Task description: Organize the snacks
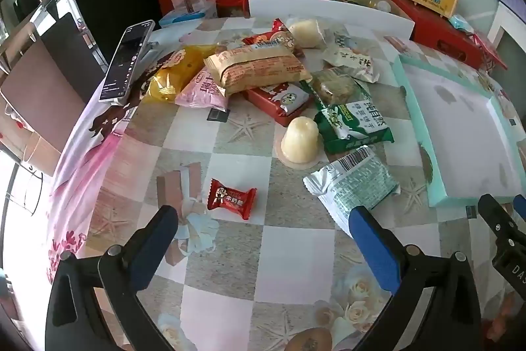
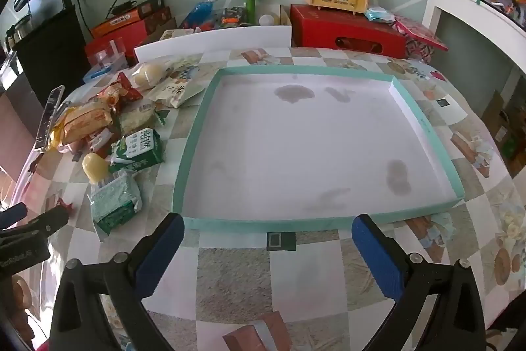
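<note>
Left hand-held gripper (image 1: 263,239) hangs over the tabletop (image 1: 230,268) with its jaws spread wide and nothing between them; right hand-held gripper (image 2: 268,244) is likewise spread and empty, aimed at the near rim of the teal tray (image 2: 230,223).

Taking the teal tray as landmark:
- Tray interior is bare of snacks; only faint stains show on its white floor.
- All snacks lie to the left of the tray, none touching its inside.
- Silver-green packet (image 1: 353,183) lies just beside the tray's near left corner, its long axis running diagonally toward that corner.
- Green biscuit pack (image 1: 355,127) sits just beyond it, with a pale jelly cup (image 1: 300,138) touching or nearly touching its left side.
- Small red candy (image 1: 231,198) lies alone, well apart from the tray and farther left than the packet.
- Main pile, topped by a tan wafer pack (image 1: 256,68), sits farther back and left, beside a propped phone (image 1: 126,61).

Judgement: no item is yet sorted. The red candy lies directly ahead of the left hand-held gripper, between the lines of its fingers, long axis roughly across the jaws; this hand is clearly the nearer. The right hand is better placed over the tray than for picking
</note>
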{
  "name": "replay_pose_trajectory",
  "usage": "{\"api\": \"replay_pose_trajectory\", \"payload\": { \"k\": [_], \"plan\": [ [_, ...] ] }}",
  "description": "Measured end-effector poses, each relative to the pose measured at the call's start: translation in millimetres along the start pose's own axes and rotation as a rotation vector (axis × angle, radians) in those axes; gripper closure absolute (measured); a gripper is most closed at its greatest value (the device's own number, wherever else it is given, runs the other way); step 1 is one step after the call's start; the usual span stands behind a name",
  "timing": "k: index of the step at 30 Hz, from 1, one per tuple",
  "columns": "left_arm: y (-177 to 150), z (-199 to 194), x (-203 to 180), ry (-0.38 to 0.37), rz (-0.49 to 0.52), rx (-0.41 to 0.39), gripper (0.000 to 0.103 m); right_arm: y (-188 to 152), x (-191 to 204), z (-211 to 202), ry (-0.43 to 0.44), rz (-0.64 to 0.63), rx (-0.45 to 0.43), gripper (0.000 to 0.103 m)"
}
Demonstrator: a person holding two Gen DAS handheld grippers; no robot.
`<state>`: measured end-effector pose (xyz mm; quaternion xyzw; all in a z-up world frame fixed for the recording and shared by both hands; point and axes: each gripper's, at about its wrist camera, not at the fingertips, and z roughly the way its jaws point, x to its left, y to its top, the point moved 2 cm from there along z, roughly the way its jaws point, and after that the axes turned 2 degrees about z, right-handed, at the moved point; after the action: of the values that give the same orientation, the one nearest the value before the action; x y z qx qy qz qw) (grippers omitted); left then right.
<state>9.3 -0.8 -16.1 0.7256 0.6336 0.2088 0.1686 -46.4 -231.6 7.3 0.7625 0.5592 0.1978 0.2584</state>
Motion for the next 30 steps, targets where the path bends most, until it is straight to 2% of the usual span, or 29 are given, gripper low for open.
{"api": "replay_pose_trajectory", "payload": {
  "k": [3,8,9,10,30],
  "plan": [
    [-1,-3,-2,0.017,0.014,-0.01,0.0,1,6,6,-0.022,-0.02,0.003,0.0],
    [-7,-10,-12,0.046,0.027,-0.02,0.0,-5,4,2,0.007,-0.016,-0.007,0.0],
    [-4,0,-12,-0.009,-0.004,0.012,0.0,-6,6,1,0.007,-0.018,-0.009,0.0],
    [-1,2,-6,-0.027,-0.004,0.019,0.0,-5,4,3,0.012,-0.022,-0.007,0.0],
    [-2,8,-4,-0.03,-0.012,0.048,0.0,-8,8,3,0.021,-0.06,0.0,0.0]
  ]
}}
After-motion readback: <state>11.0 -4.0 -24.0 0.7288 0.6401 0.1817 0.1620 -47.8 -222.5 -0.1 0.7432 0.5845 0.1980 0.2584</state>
